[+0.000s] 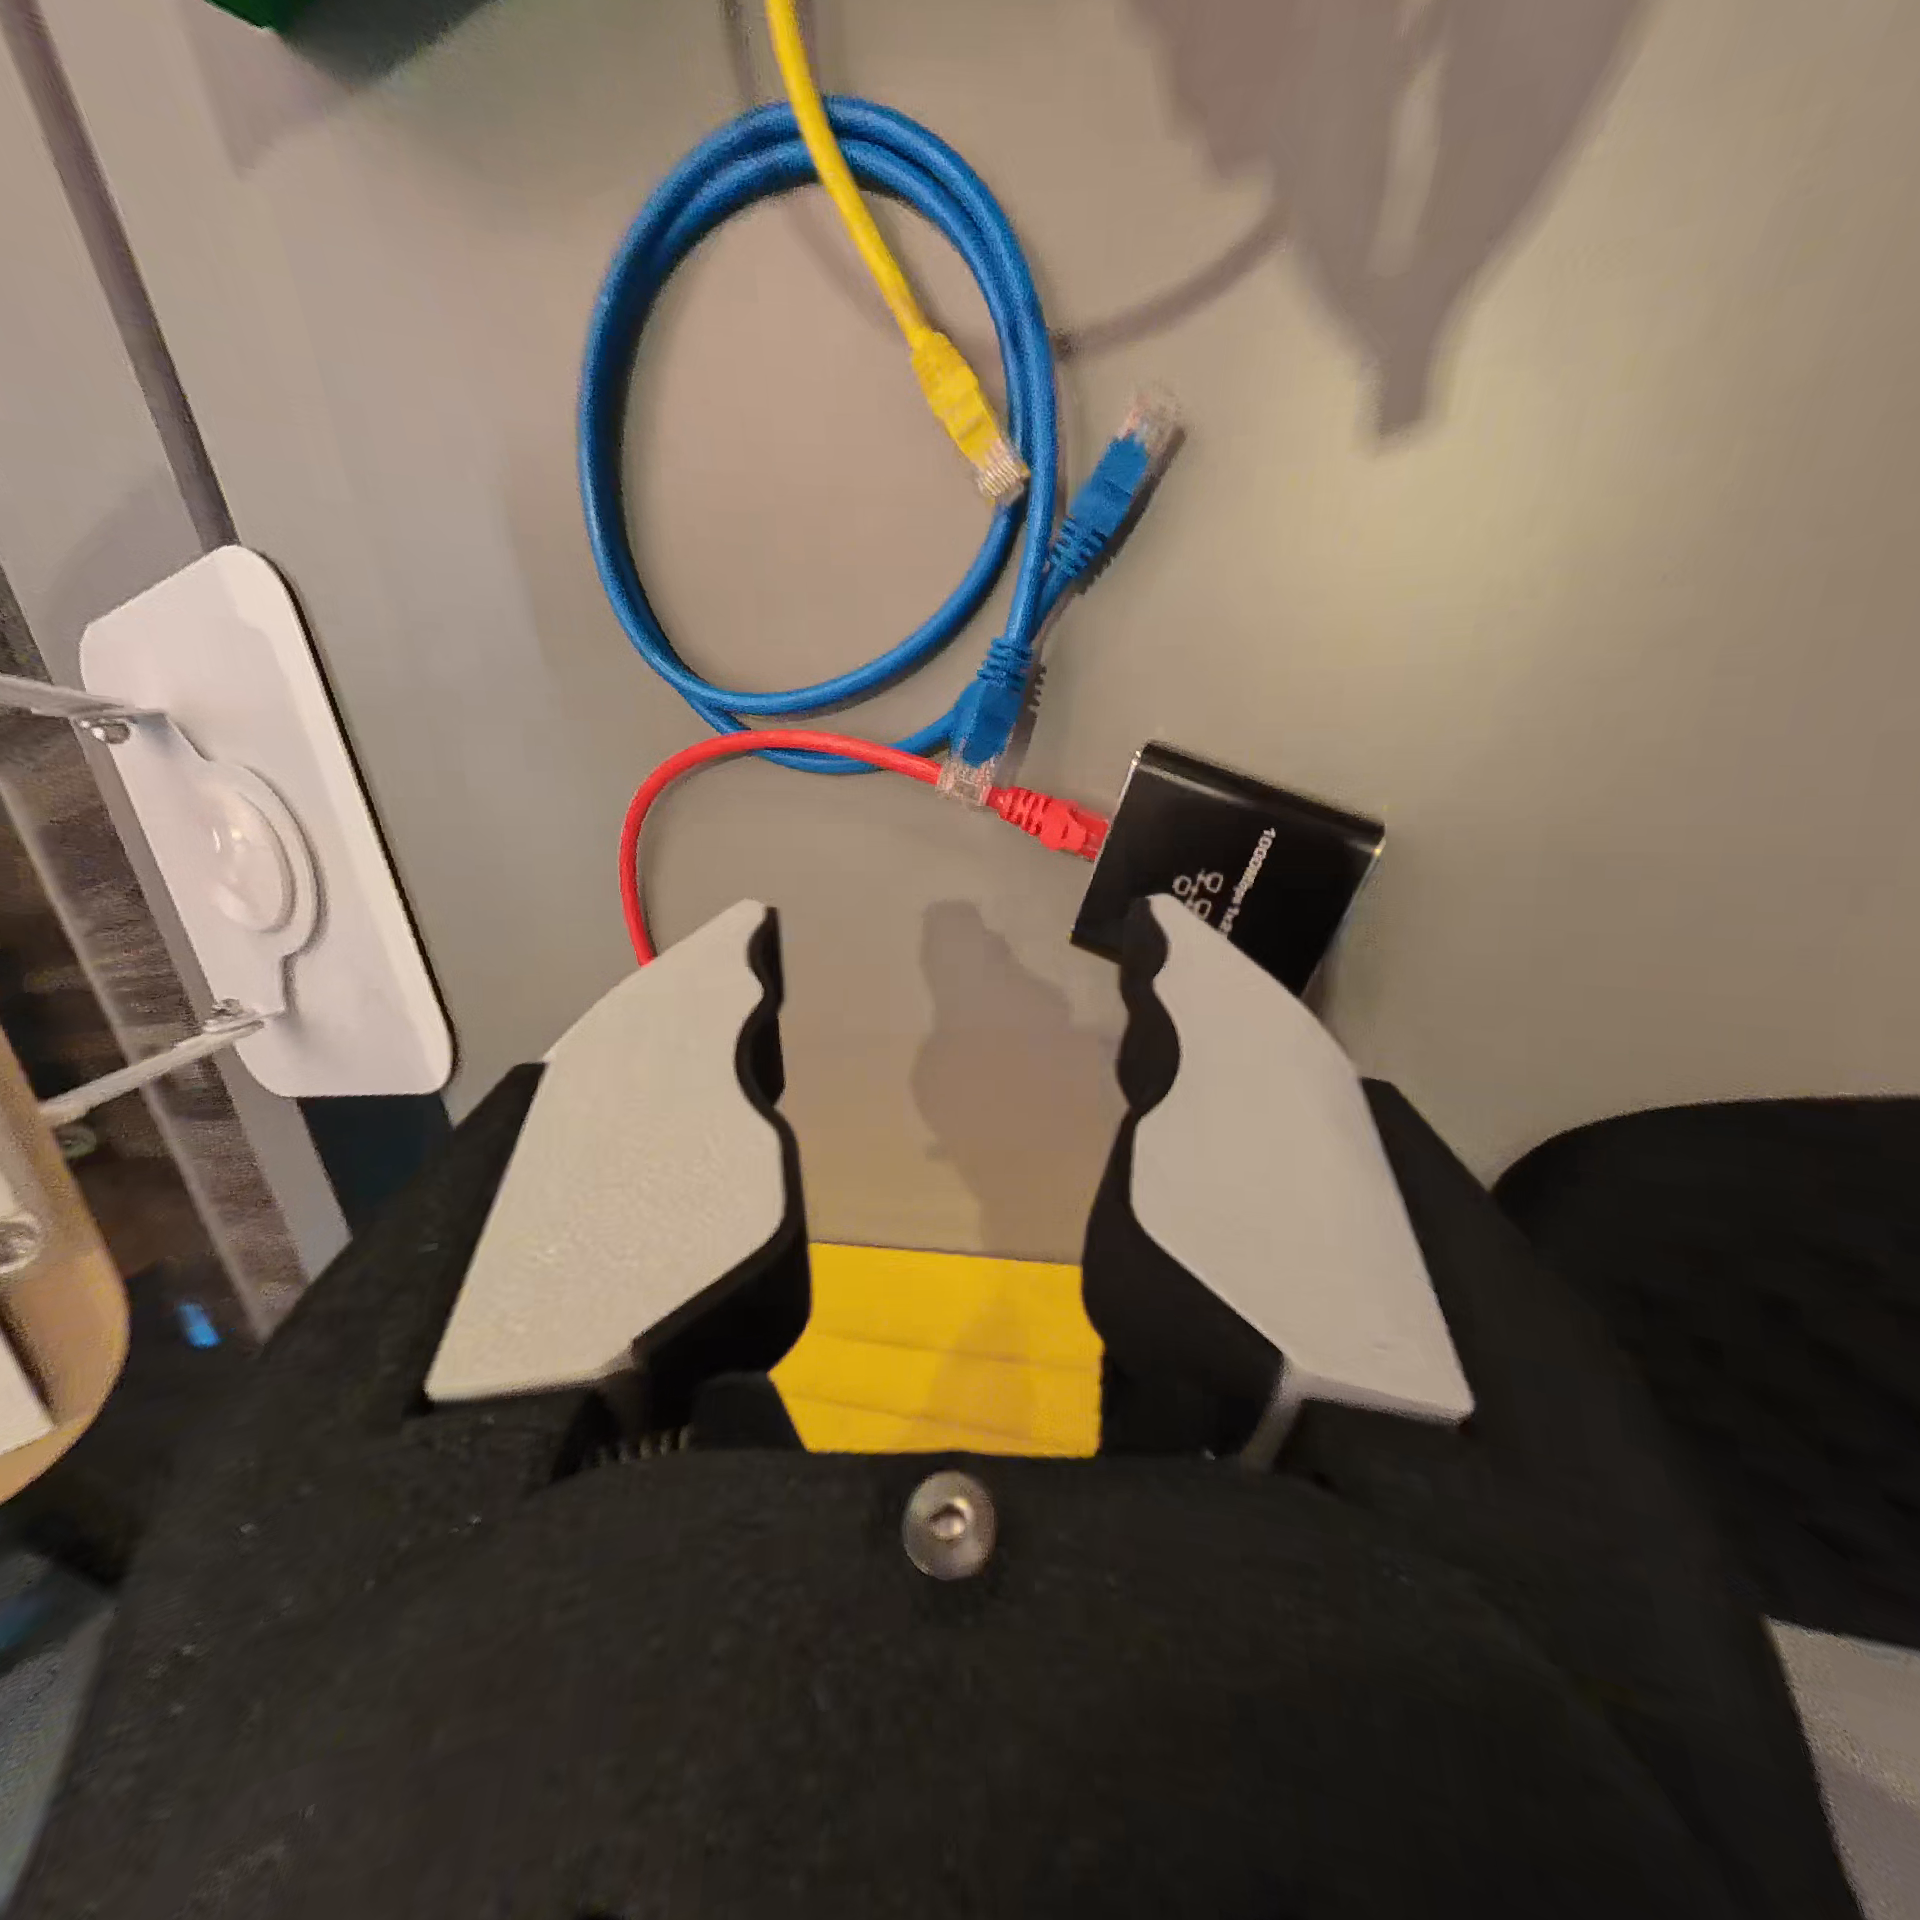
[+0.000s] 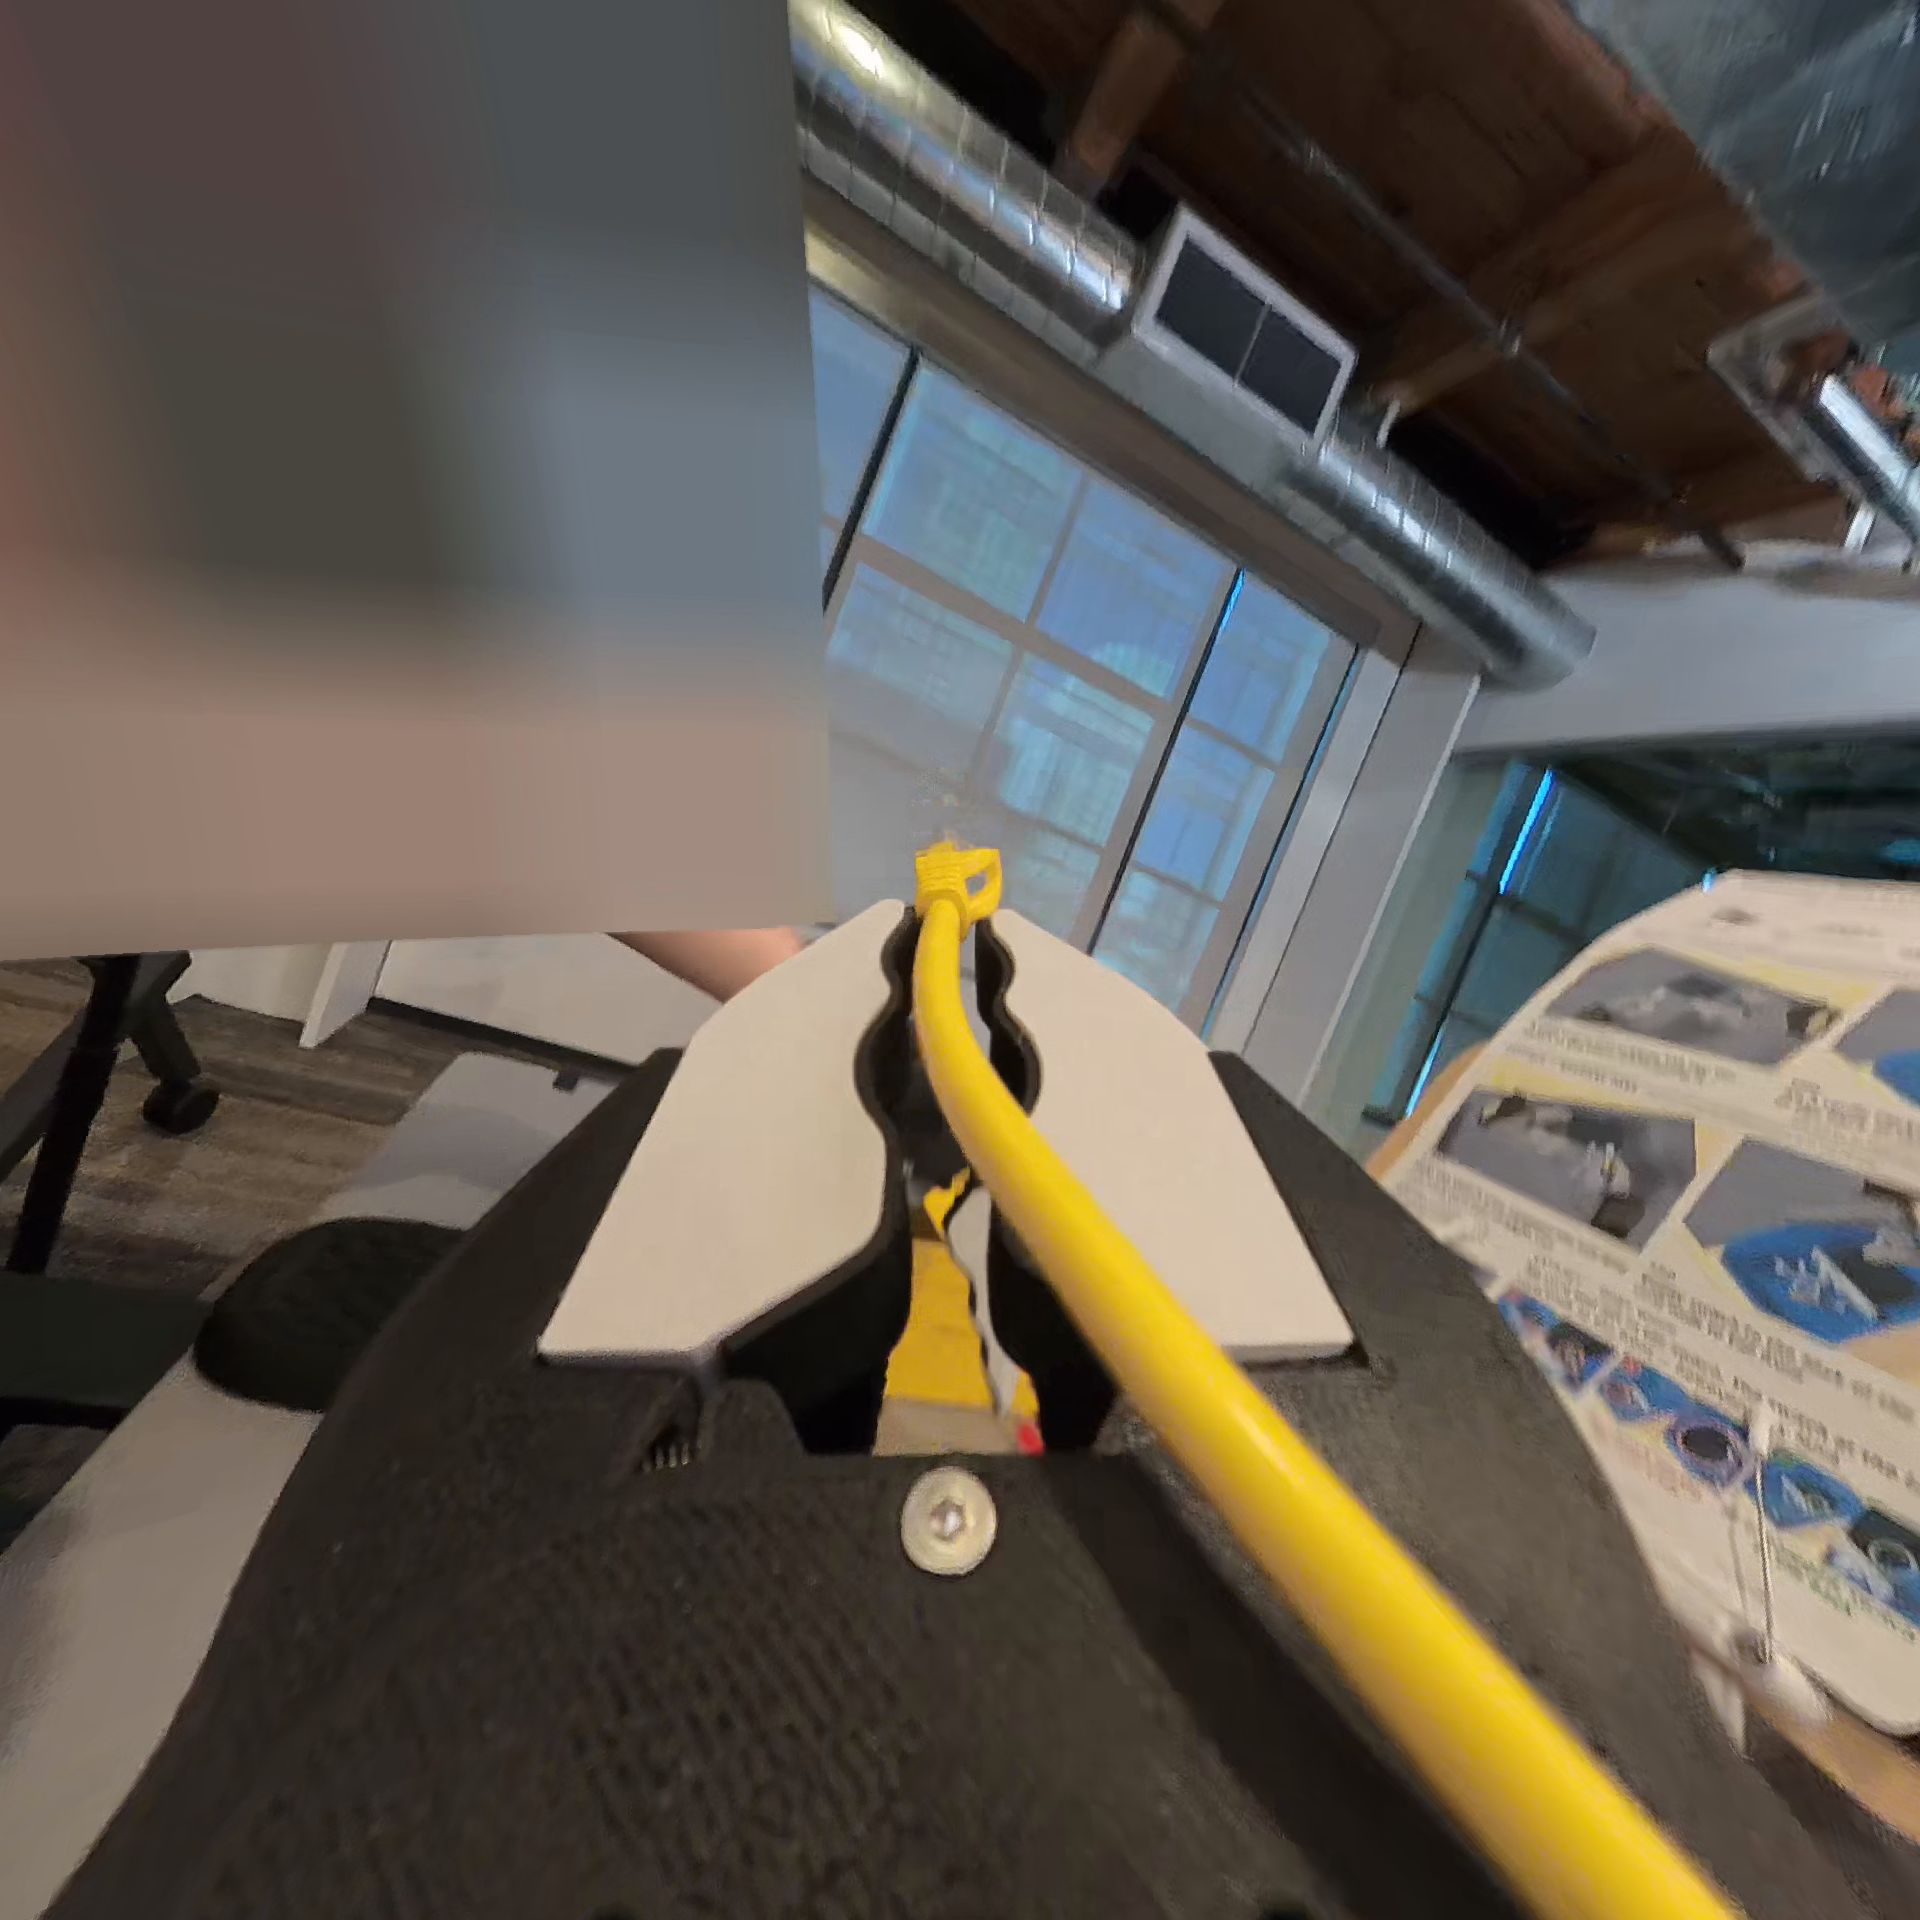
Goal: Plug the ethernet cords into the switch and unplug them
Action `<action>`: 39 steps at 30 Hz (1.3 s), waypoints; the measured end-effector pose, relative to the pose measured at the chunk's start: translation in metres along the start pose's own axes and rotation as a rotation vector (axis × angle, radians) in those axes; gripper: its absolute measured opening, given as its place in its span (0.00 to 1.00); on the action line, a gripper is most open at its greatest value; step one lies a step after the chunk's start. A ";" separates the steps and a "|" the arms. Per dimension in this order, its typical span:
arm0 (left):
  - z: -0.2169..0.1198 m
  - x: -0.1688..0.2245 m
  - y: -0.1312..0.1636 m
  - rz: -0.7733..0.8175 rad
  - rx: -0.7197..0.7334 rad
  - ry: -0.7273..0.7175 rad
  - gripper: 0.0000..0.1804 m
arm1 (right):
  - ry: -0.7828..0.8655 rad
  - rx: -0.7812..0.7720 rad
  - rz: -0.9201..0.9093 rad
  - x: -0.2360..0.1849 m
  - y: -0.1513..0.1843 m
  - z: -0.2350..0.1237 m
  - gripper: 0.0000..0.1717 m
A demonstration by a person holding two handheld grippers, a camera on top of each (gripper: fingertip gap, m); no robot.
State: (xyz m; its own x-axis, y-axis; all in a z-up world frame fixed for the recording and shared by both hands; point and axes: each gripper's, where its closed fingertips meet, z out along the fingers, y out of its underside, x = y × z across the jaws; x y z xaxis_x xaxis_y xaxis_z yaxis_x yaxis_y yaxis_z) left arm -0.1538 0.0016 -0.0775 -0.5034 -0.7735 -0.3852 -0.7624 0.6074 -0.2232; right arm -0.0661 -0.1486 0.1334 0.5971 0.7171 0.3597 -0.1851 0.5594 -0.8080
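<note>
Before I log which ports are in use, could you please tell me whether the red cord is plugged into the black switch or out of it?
Plugged in: the red cord's connector boot meets the switch's side face.

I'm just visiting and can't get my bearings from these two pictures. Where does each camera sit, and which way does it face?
Left wrist view: sits on the left claw, looking down at a grey table with the black switch, a red cord plugged into it, a coiled blue cord and a yellow plug; its open fingers show.
Right wrist view: sits on the right claw, tilted up toward windows and ceiling ducts; its fingers pinch a yellow cord.
Shared: a yellow cord appears in both, perhaps the same one.
</note>
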 end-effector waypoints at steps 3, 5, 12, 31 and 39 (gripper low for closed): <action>-0.008 -0.005 -0.008 -0.070 0.110 -0.018 0.37 | -0.010 -0.138 0.039 0.001 0.027 0.007 0.06; -0.022 -0.007 -0.019 -0.092 0.228 -0.041 0.31 | -0.016 -0.178 0.045 -0.001 0.038 0.013 0.06; -0.086 0.001 -0.068 -0.368 0.662 0.058 0.33 | -0.059 -0.283 0.075 -0.012 0.071 0.024 0.06; -0.124 0.043 -0.111 -0.724 1.060 0.655 0.08 | -0.176 -0.409 -0.121 -0.047 0.108 0.036 0.06; -0.127 0.032 -0.105 -0.676 1.080 0.464 0.07 | -0.203 -0.348 0.208 -0.047 0.107 0.041 0.15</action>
State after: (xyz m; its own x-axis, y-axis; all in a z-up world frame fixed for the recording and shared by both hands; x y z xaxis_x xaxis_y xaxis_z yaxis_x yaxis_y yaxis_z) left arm -0.1412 -0.1105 0.0469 -0.4136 -0.8339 0.3654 -0.3241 -0.2402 -0.9150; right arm -0.1455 -0.1053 0.0490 0.4036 0.8857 0.2296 0.0091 0.2471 -0.9690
